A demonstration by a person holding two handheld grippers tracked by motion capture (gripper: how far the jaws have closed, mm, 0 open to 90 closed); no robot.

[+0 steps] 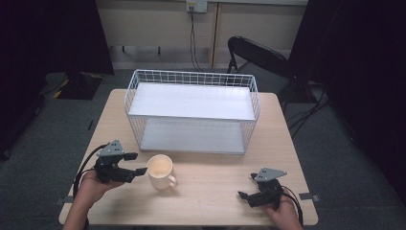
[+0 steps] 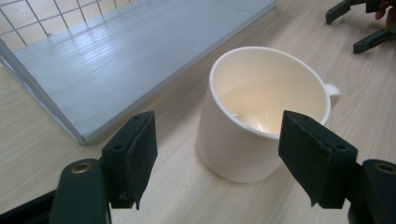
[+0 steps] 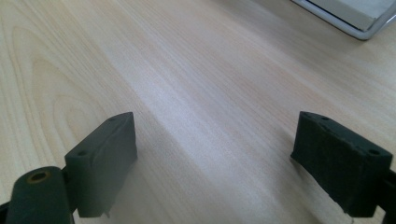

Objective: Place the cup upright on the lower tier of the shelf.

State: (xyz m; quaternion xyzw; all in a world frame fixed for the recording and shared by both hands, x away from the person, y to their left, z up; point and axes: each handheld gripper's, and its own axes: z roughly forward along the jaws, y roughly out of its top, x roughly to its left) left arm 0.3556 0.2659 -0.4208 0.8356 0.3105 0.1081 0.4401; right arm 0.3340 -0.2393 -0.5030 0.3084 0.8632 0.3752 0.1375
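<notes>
Stood upright at lower centre-left of the high view: a cream-white ceramic mug (image 1: pixel 161 171), handle turned toward the lower right, nothing visible inside except a glossy reflection on the bottom. Seen large in the left gripper view (image 2: pixel 266 112), a little right of centre, on the table and just in front of the two jaws, not between them and not touched. Behind the mug, in the middle of the high view, a white wire basket rack with two flat white shelves (image 1: pixel 191 112), open at the front; both shelves bare. Lower shelf also at upper left of the left gripper view (image 2: pixel 126 56).

No writing or label readable anywhere on mug or rack.

At lower left of the high view, held in the left hand (image 1: pixel 91 187), the left black two-jaw gripper (image 1: pixel 136 163), jaws spread wide, pointed at the mug, tips just beside its rim. At lower right, the right black two-jaw gripper (image 1: pixel 245 186), also spread apart, gripping nothing, low over bare wood; well apart from the mug.

Underneath all, a light wooden table (image 1: pixel 215 191) with fine grain. Around it grey carpet floor, a black folding chair (image 1: pixel 258 55) at upper right, dark curtains at both sides, cables hanging from a wall socket at top centre.
</notes>
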